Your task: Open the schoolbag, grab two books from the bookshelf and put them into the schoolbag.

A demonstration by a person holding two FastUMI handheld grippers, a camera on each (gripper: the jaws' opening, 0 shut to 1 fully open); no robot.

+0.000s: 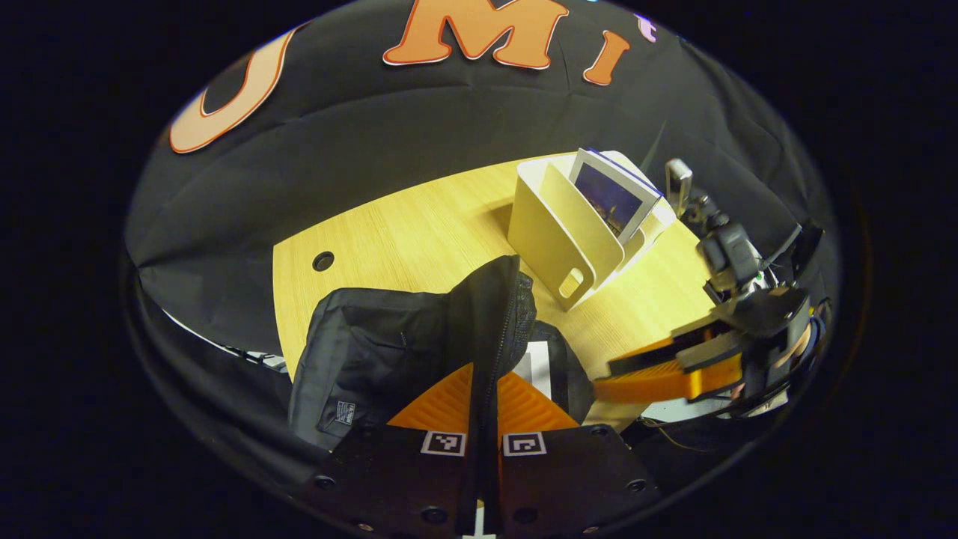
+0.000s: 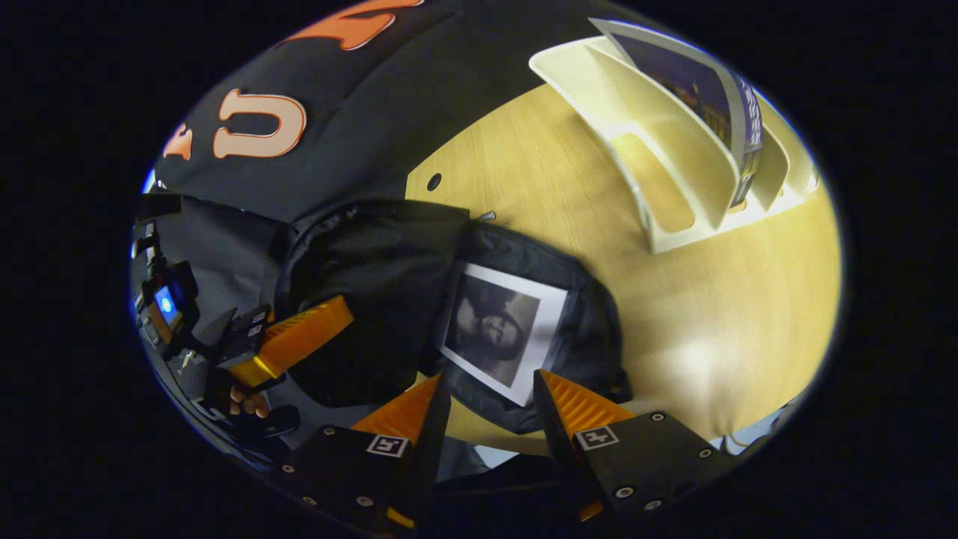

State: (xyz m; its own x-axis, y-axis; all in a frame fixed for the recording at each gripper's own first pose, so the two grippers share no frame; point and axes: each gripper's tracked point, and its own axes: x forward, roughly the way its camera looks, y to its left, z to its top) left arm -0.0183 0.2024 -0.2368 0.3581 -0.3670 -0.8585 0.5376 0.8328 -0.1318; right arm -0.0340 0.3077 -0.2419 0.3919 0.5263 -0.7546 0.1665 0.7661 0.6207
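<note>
Light wooden table [image 1: 419, 232]: black schoolbag [image 1: 367, 352] at lower centre, cream bookshelf [image 1: 557, 232] at upper right

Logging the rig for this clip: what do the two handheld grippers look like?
Both share one build: the left gripper and right gripper have black, screw-studded bases carrying square black-and-white tags and ribbed, wedge-shaped fingers. A small camera unit sits atop each, with thin cables trailing.

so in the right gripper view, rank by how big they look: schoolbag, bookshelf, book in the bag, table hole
1. schoolbag
2. bookshelf, close to the bag; fisheye stretch makes this pair unsure
3. book in the bag
4. table hole, by far smallest
</note>
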